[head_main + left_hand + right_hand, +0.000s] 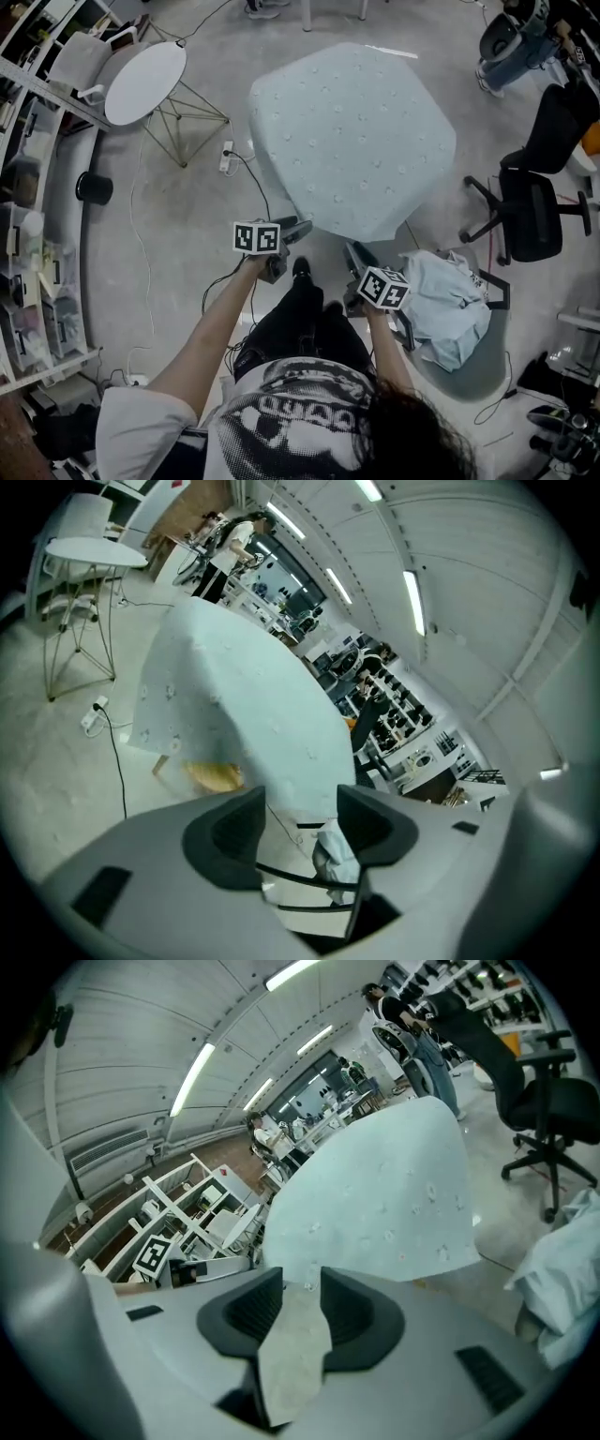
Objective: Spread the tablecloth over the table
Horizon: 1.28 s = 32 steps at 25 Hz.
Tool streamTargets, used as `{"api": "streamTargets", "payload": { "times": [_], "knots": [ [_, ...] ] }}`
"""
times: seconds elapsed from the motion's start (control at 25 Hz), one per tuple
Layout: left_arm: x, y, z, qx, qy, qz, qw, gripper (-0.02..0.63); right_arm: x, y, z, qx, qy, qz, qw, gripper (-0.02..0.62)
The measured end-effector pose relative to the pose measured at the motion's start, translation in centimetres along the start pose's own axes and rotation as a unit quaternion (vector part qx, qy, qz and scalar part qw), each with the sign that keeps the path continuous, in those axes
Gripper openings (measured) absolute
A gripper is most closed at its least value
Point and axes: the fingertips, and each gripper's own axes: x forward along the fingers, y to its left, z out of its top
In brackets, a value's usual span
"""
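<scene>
**Both grippers open at the tablecloth's near edge**

We see the left gripper (300, 803) with its jaws spread wide. Its dark, ribbed pads press on nothing. The lowest point of the tablecloth (244, 705) hangs just past the fingertips, and only floor, a black cable and a crumpled pale cloth (337, 855) show through the gap.

The right gripper (302, 1288) also has its jaws apart. A narrow corner flap of the tablecloth (375, 1204) lies slack between the pads and trails back over the grey body. We cannot tell if it touches either pad.

In the head view the tablecloth (352, 131) is draped over the table. It is pale blue-green, thin and matte, dotted with small light marks, and its outline is angular. Its near edge sits just ahead of the left gripper (295, 228) and the right gripper (356, 255).
</scene>
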Motion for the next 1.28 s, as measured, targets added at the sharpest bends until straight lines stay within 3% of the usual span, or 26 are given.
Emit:
{"api": "streamTargets", "payload": {
  "times": [0.28, 0.44, 0.76, 1.0, 1.28],
  "knots": [
    [-4.1, -4.2, -0.1, 0.024, -0.085, -0.019, 0.9959, 0.219, -3.8, 2.3, 0.9, -0.037, -0.025, 0.043, 0.998, 0.120],
    [-5.8, -8.5, -0.8, 0.069, -0.108, -0.043, 0.9908, 0.218, -6.5, 4.8, 2.1, -0.061, -0.047, 0.077, 0.994, 0.120],
    [-9.3, -16.9, -3.1, 0.154, -0.157, -0.074, 0.9726, 0.209, -12.2, 9.7, 2.8, -0.121, -0.075, 0.139, 0.980, 0.114],
    [-12.6, -20.7, -5.1, 0.217, -0.188, -0.063, 0.9558, 0.138, -15.6, 12.0, 2.1, -0.143, -0.086, 0.158, 0.973, 0.087],
    [-14.6, -22.4, -7.4, 0.254, -0.205, -0.035, 0.9447, 0.079, -18.7, 13.2, 1.1, -0.187, -0.090, 0.157, 0.965, 0.057]
  ]
}}
